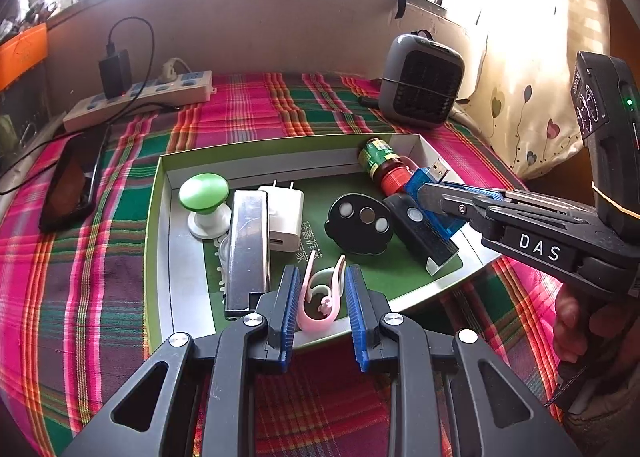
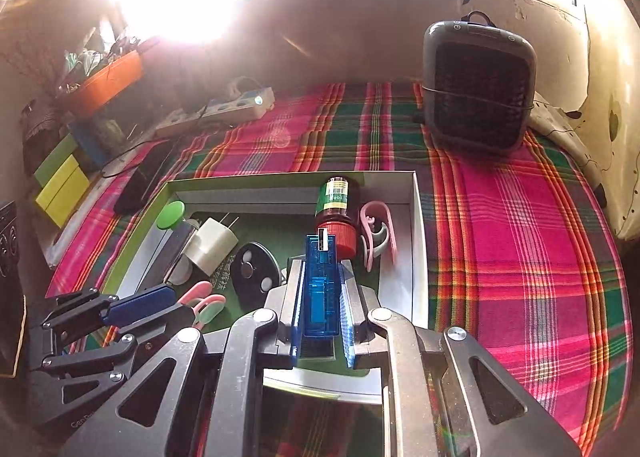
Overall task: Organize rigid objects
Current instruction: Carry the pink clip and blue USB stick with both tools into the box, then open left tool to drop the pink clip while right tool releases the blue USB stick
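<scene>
the right claw (image 2: 320,297) grips a blue usb stick (image 2: 320,289) by its flat sides, above the tray (image 1: 160,217); it looks light, stiff and slick. the left claw (image 1: 322,297) pinches a springy pink clip (image 1: 322,301) over the tray's near edge.

The tray (image 1: 160,217) is lying on the cloth (image 1: 80,297). Inside it, the remote (image 1: 360,223) is sitting centrally, the charger (image 1: 284,217) lying left of it, the bottle (image 1: 380,165) lying behind-right. The heater (image 1: 420,79) is standing behind the tray.
</scene>
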Motion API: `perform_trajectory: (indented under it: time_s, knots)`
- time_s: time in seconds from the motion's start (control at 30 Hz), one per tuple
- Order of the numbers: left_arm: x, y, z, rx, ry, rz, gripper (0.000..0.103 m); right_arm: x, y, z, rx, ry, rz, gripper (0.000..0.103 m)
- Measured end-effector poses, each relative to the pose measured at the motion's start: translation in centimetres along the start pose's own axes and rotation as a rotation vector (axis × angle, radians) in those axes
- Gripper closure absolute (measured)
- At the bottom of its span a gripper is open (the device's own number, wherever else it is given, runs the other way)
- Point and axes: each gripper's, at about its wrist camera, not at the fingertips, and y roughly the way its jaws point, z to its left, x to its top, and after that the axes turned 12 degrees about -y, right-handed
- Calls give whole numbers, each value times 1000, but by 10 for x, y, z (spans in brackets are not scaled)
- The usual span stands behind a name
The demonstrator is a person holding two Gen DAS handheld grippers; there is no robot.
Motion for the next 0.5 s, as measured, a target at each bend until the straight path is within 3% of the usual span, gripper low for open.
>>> perform_trajectory:
  time_s: [0.5]
  knots:
    - [7,7,1,-21,-3,11,80,17,18,9,44,-38,6,87]
